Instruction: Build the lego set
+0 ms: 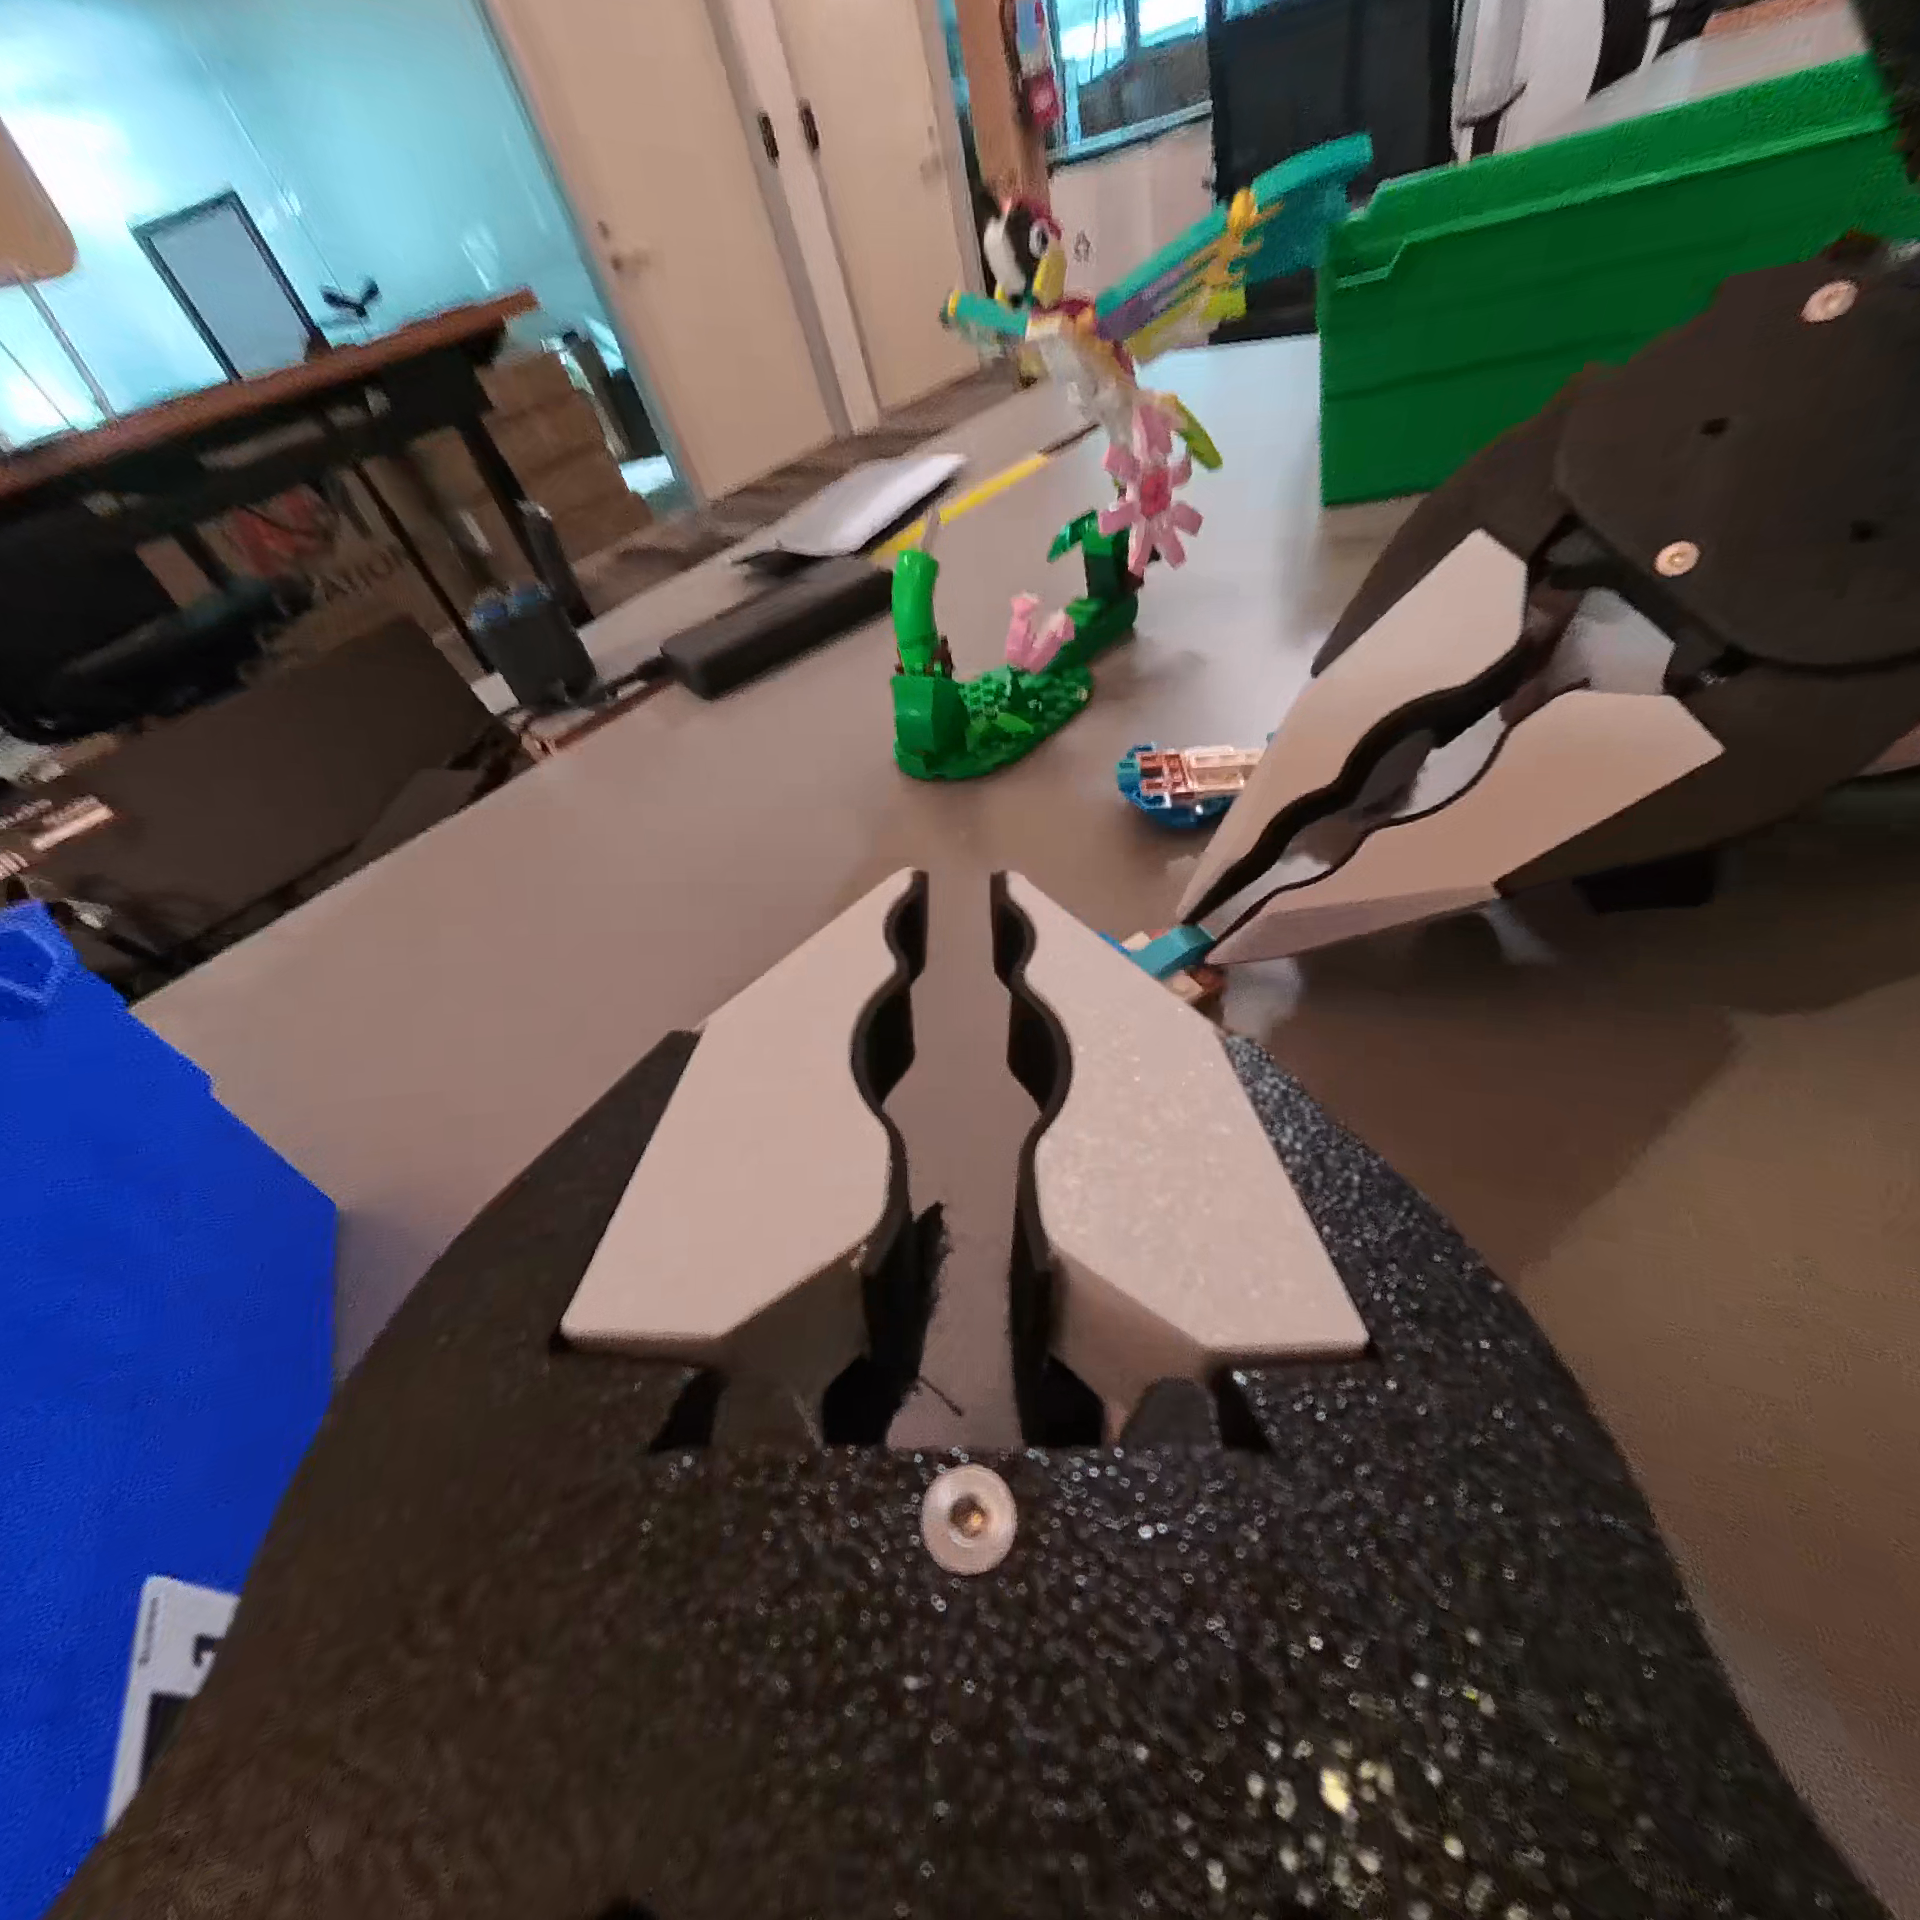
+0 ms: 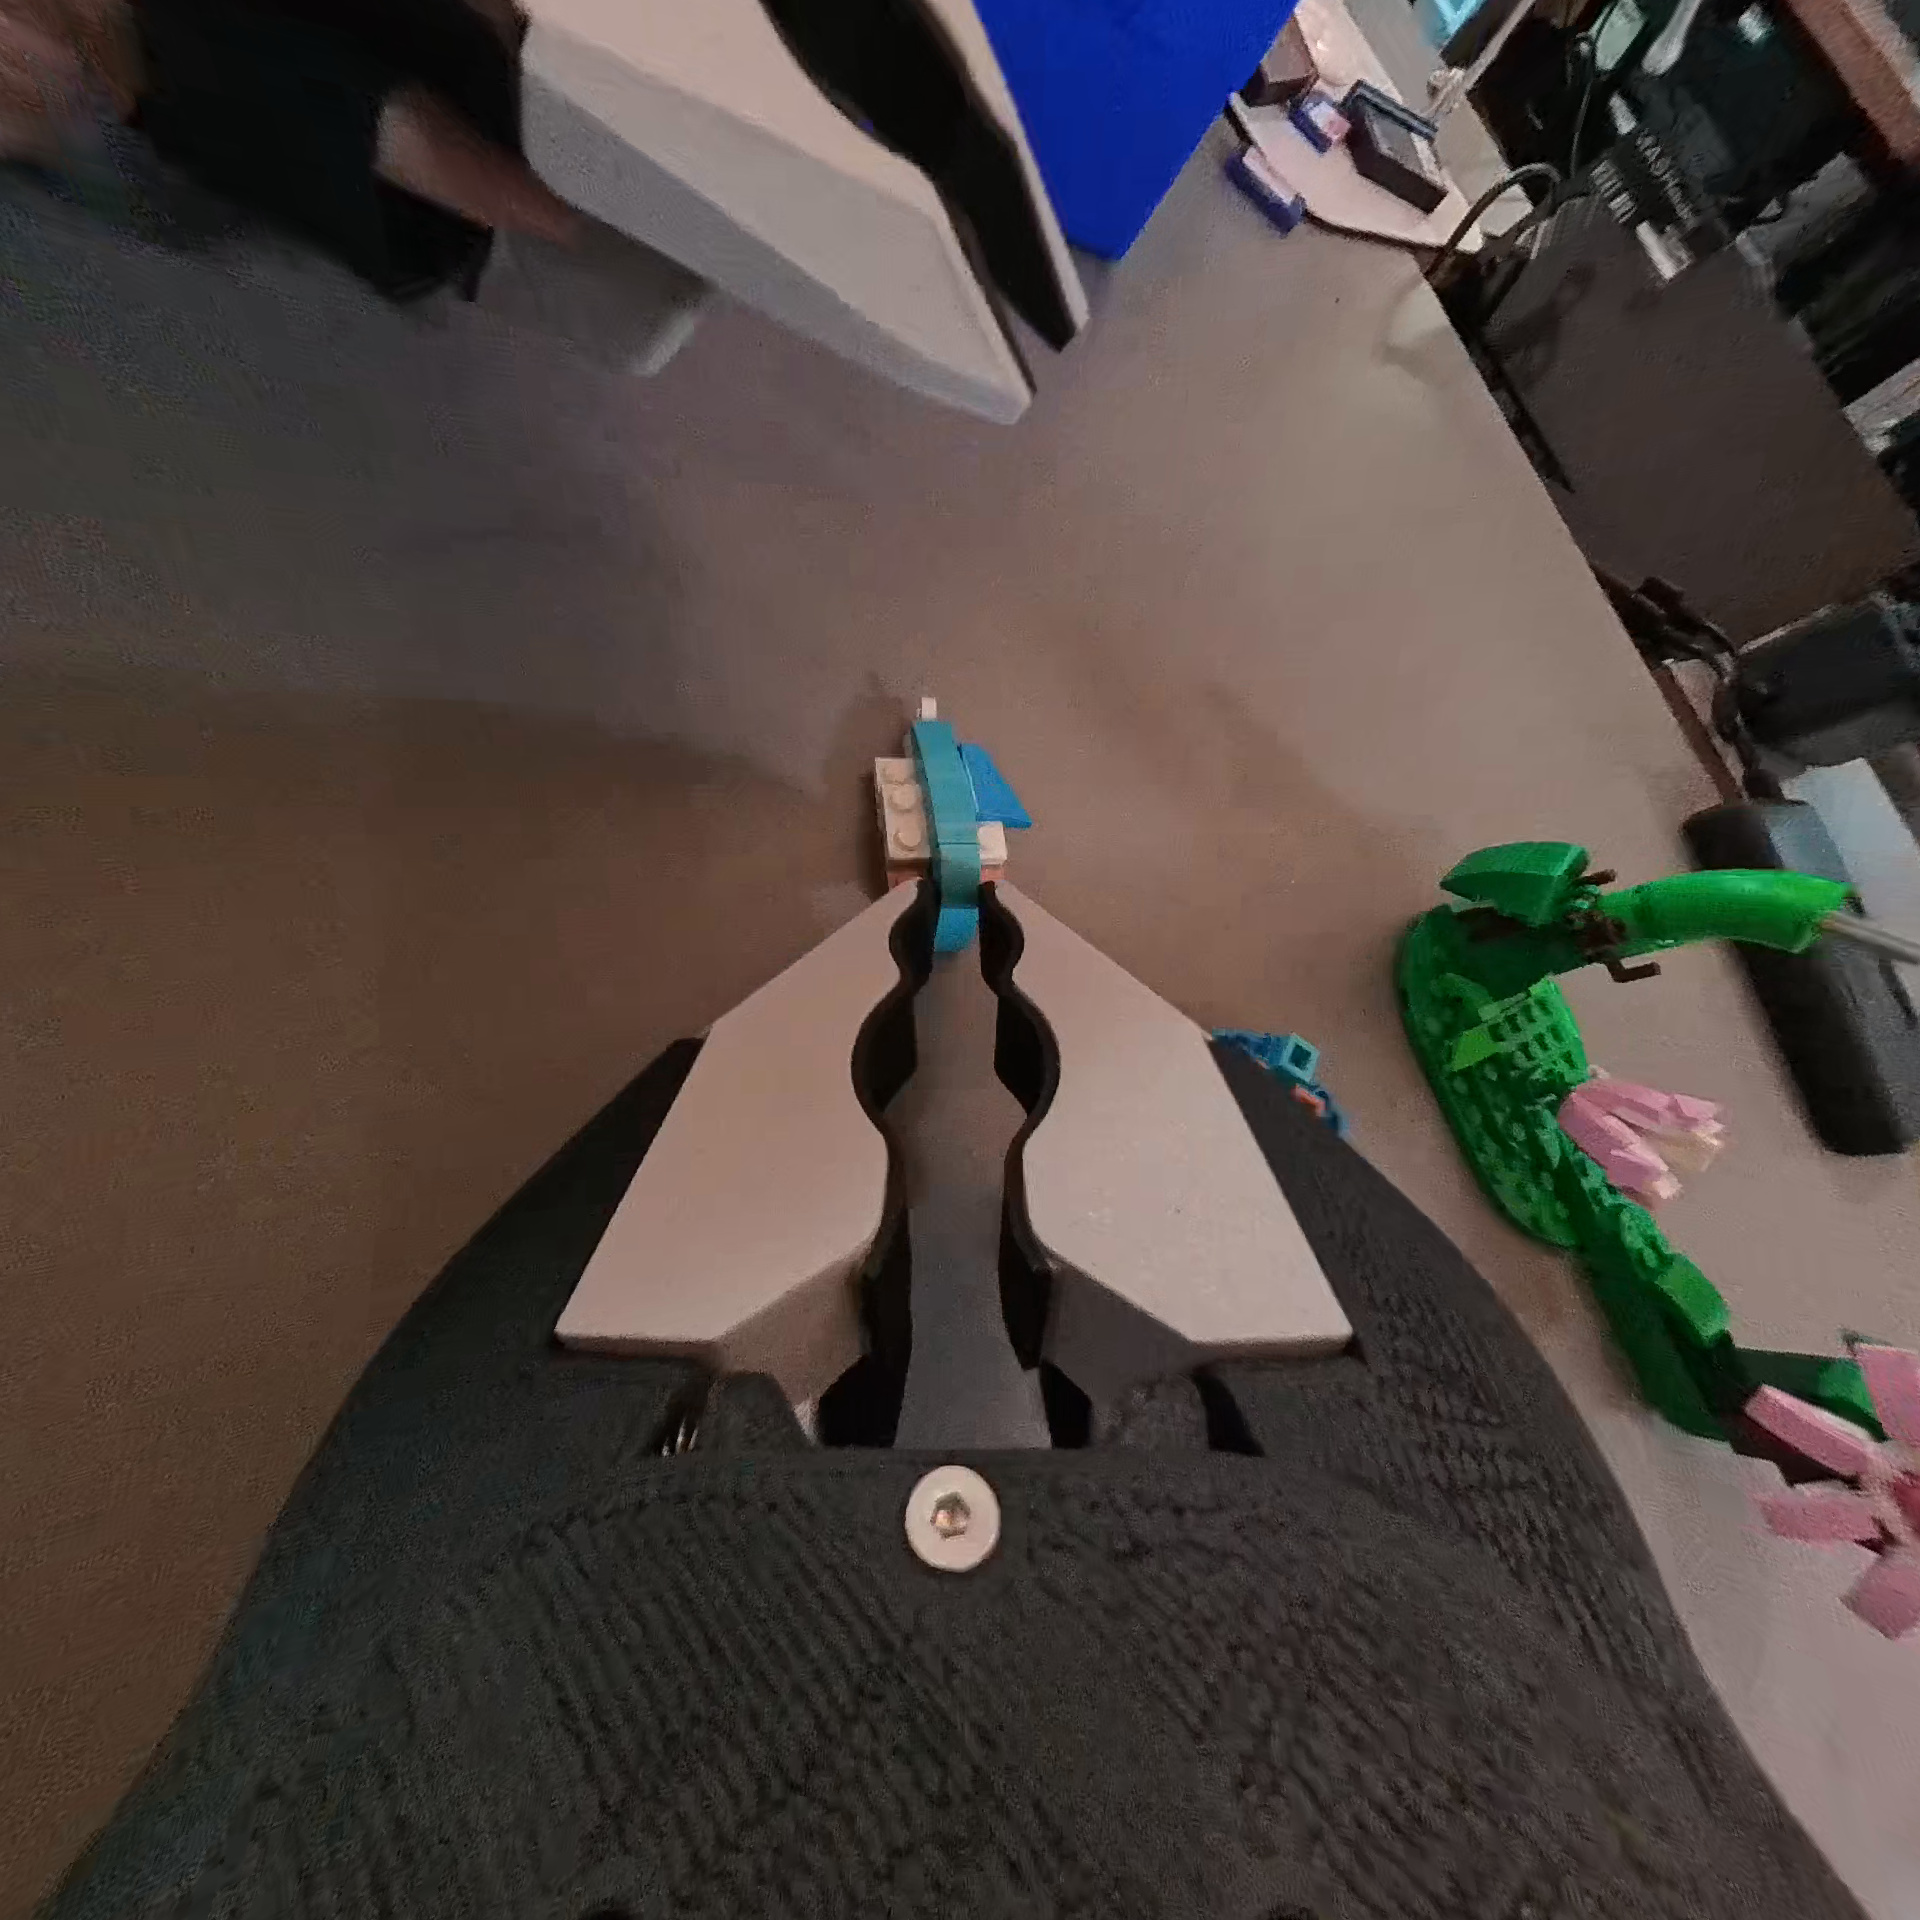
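Observation:
My right gripper (image 2: 951,896) is shut on a small brick piece (image 2: 948,821) of teal, blue and white parts, held by its teal strip low over the grey table (image 2: 520,727). In the left wrist view, the right gripper (image 1: 1195,928) comes in from the right with the teal piece (image 1: 1172,948) at its tips. My left gripper (image 1: 958,883) is just left of it, empty, with a narrow gap between its fingers. It also shows at the top of the right wrist view (image 2: 1029,364).
A green brick plant base with pink flowers (image 1: 987,707) (image 2: 1507,1091) carries a colourful brick bird (image 1: 1091,312). A small blue brick piece (image 1: 1184,779) (image 2: 1288,1070) lies nearby. A blue bin (image 1: 125,1247), a green bin (image 1: 1610,291) and a black adapter (image 1: 769,634) are around.

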Available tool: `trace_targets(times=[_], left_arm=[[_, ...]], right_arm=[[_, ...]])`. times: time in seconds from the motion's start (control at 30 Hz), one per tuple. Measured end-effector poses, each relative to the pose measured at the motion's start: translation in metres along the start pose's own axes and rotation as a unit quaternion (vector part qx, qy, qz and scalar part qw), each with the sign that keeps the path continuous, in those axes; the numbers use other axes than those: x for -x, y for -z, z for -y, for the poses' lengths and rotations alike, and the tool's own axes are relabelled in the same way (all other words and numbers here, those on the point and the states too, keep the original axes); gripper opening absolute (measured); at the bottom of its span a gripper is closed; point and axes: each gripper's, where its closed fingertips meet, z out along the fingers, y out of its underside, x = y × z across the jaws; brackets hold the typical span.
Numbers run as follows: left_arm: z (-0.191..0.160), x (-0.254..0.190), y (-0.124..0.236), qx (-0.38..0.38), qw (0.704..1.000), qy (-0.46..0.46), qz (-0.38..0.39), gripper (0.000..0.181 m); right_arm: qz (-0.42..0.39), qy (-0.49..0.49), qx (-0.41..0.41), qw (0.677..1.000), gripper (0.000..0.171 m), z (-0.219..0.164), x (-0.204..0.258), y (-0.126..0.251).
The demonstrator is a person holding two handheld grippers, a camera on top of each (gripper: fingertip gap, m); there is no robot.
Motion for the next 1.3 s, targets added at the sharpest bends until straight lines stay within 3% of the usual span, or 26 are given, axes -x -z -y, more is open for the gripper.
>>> trace_targets(times=[0.03,0.17,0.33,0.43,0.57,0.7,0.8,0.9,0.97,1.1,1.17,1.3], left_arm=[[0.002,-0.001,0.001,-0.010,1.000,-0.003,-0.004,0.008],[0.013,-0.006,0.005,-0.052,0.998,0.015,-0.026,0.023],[0.038,-0.034,0.010,-0.109,0.958,0.194,-0.180,0.054],[0.045,-0.051,0.013,-0.118,0.927,0.245,-0.260,0.028],[0.058,-0.059,0.020,-0.153,0.911,0.250,-0.288,0.008],[0.051,-0.051,0.014,-0.138,0.954,0.161,-0.212,0.006],[0.026,-0.042,0.007,-0.058,0.991,-0.010,-0.118,0.005],[0.004,-0.046,0.001,0.004,0.984,-0.161,-0.080,0.005],[-0.001,-0.053,-0.002,0.015,0.979,-0.187,-0.085,0.005],[-0.005,-0.054,-0.002,0.019,0.973,-0.211,-0.087,0.005],[-0.008,-0.056,-0.003,0.026,0.971,-0.217,-0.092,0.006],[-0.005,-0.057,-0.004,0.014,0.974,-0.213,-0.081,0.007]], right_arm=[[-0.020,0.022,-0.008,1.000,0.006,0.001,-0.004,0.003],[-0.128,0.156,-0.092,0.975,0.006,0.027,-0.022,0.026],[-0.226,0.301,-0.229,0.898,0.005,0.075,-0.009,0.065],[-0.243,0.311,-0.267,0.879,0.005,0.086,-0.003,0.078],[-0.254,0.322,-0.270,0.871,0.005,0.087,-0.004,0.080],[-0.197,0.276,-0.289,0.895,0.015,0.085,0.000,0.080],[-0.123,0.180,-0.303,0.928,0.026,0.081,-0.003,0.078],[-0.106,0.187,-0.267,0.940,0.022,0.070,-0.003,0.066],[-0.087,0.214,-0.240,0.943,0.015,0.062,0.006,0.058],[-0.067,0.252,-0.199,0.945,0.017,0.050,0.016,0.045],[-0.069,0.258,-0.196,0.943,0.005,0.049,0.016,0.045],[-0.063,0.252,-0.199,0.945,0.004,0.049,0.014,0.049]])
